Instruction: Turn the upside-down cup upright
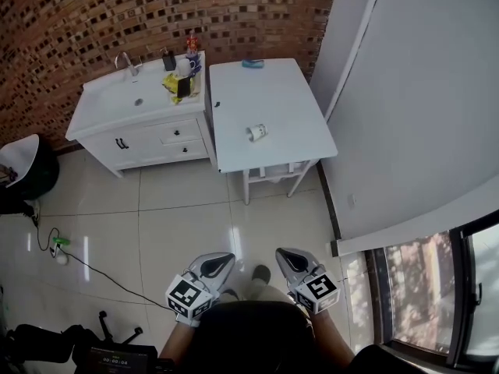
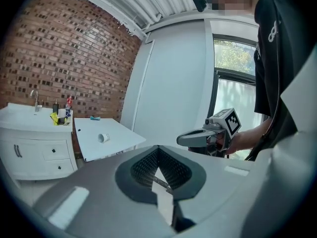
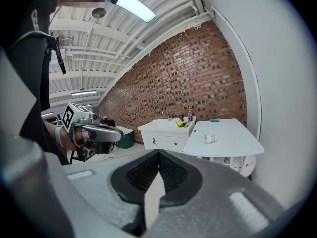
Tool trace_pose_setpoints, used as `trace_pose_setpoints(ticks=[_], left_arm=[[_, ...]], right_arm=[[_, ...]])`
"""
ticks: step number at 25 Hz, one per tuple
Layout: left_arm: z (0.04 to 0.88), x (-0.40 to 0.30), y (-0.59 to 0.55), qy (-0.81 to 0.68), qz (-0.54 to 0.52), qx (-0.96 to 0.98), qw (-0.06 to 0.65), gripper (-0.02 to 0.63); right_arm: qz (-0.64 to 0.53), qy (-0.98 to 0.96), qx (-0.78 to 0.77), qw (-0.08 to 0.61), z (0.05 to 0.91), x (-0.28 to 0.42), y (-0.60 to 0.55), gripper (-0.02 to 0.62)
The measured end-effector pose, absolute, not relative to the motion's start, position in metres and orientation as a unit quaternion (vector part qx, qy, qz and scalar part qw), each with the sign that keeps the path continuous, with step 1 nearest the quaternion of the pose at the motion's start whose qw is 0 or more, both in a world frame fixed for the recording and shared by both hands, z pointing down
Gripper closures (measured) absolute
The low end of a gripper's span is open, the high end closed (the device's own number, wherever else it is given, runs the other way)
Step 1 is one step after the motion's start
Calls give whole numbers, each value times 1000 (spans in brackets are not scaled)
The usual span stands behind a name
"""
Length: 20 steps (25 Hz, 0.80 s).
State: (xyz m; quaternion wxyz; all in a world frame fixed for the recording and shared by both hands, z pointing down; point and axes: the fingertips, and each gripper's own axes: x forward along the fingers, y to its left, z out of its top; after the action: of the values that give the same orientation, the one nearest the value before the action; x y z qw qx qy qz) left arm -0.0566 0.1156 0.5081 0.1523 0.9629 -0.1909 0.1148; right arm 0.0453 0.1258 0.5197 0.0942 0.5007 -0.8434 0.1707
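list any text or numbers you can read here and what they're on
No text reads clearly.
Marker cubes: black-and-white patterns, no words.
Screen: digits, too small to read.
Bottles by the sink: labels too small to read.
Shirt: white logo, unreadable.

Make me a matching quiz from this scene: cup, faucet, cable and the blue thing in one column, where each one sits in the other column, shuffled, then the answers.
Things:
1. cup
2. faucet
3. cable
4. blue thing

Places:
A. on the floor
B. far edge of the table
C. middle of the table
D. at the sink

Pairs: 1-C, 2-D, 3-A, 4-B
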Motion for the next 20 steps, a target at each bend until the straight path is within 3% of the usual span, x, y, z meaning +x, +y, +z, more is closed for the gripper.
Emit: trace_pose_setpoints(ticks=[20], left_arm=[[510, 0, 83, -203, 118, 960, 155, 592]], right_arm=[[191, -855, 476, 82, 541, 96, 99, 603]])
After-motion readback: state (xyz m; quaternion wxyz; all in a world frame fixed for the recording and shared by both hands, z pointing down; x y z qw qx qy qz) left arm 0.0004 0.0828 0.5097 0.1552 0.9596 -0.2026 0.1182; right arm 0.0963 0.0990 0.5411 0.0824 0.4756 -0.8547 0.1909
